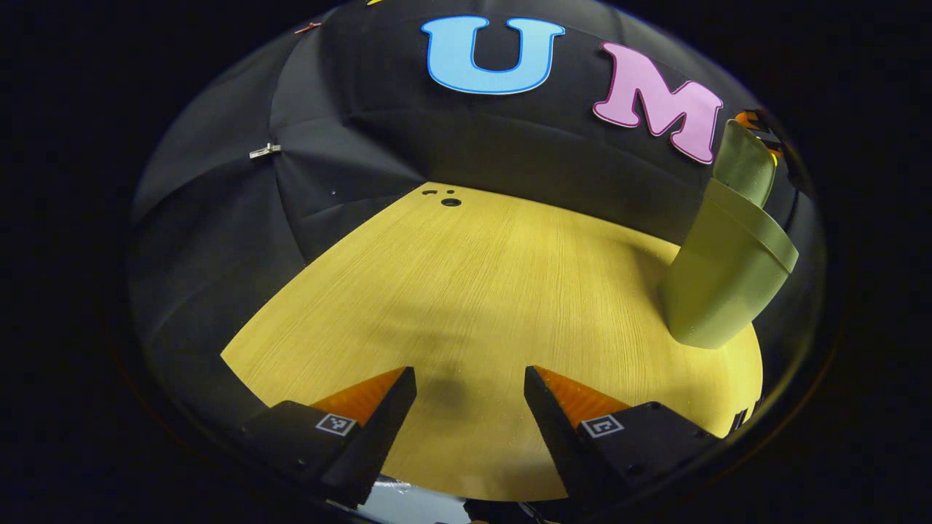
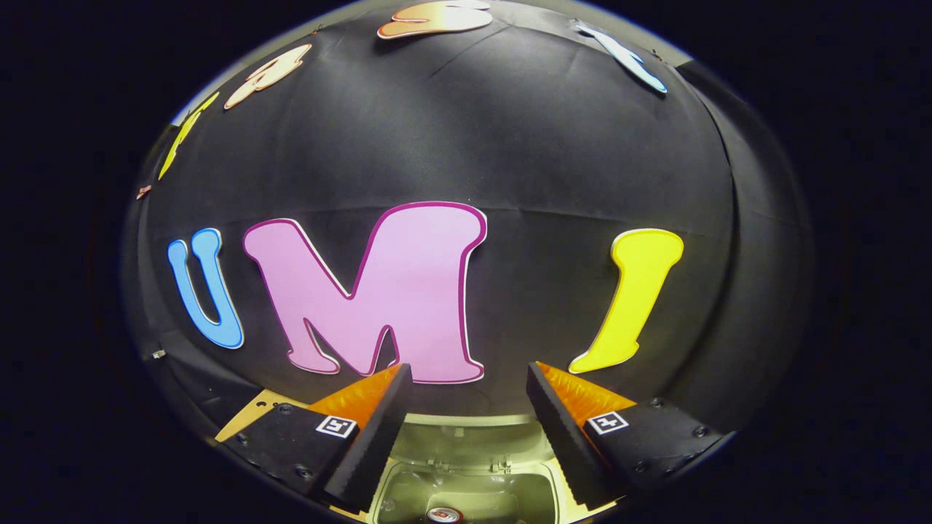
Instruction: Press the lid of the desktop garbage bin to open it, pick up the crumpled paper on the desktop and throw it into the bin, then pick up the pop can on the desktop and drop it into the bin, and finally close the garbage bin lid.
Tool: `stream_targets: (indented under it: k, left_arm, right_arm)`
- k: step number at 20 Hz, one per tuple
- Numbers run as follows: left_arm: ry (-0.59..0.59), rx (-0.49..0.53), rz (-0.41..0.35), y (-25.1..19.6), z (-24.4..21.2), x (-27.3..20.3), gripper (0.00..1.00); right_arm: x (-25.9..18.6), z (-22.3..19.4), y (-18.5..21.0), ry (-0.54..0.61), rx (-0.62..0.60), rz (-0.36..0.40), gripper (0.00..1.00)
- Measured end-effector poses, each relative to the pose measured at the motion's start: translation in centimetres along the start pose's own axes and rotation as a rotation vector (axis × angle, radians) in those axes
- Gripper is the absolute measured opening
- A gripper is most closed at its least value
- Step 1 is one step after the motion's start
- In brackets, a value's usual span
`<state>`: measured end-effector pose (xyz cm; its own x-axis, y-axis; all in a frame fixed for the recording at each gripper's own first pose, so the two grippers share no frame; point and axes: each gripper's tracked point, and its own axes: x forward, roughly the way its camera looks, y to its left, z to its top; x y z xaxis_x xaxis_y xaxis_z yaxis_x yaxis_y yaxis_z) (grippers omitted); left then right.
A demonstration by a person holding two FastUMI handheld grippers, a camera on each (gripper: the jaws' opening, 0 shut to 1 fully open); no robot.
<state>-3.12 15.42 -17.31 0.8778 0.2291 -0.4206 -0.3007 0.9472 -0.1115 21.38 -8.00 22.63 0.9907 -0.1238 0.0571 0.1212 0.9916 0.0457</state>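
1. In the left gripper view, the left gripper (image 1: 470, 378) is seen low over a yellow wood-grain desktop (image 1: 466, 291); its jaws are spread wide, and nothing is held between them; only bare desktop is seen in the gap.
2. In the same view, a pale green plastic desktop garbage bin (image 1: 717, 280) is seen standing on the desktop at the right, well apart from the left gripper; its hinged green lid (image 1: 744, 161) is raised upright behind the bin's rim, so the bin is open.
3. A small round black hole (image 1: 451, 201) is seen in the desktop near its far edge, in front of the black cloth booth wall (image 1: 349, 145).
4. In the right gripper view, the right gripper (image 2: 470, 378) is seen held above the open garbage bin (image 2: 466, 480); its jaws are spread wide, and nothing is gripped.
5. Below the gap between those fingers, the bin's interior is seen; the top of a pop can with a red rim (image 2: 444, 515) is seen lying inside it, at the bottom edge of the view; the raised lid (image 2: 466, 426) is seen behind the opening.
6. The crumpled paper cannot be made out inside the bin.
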Motion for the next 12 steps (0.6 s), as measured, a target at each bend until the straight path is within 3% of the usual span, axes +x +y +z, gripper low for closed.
stream_targets:
  k: [12]
  left_arm:
    - [0.015,0.053,-0.073,-2.2,-0.2,1.4,0.96]
  right_arm:
    - [-7.7,-5.7,0.1,0.045,0.004,0.021,0.98]
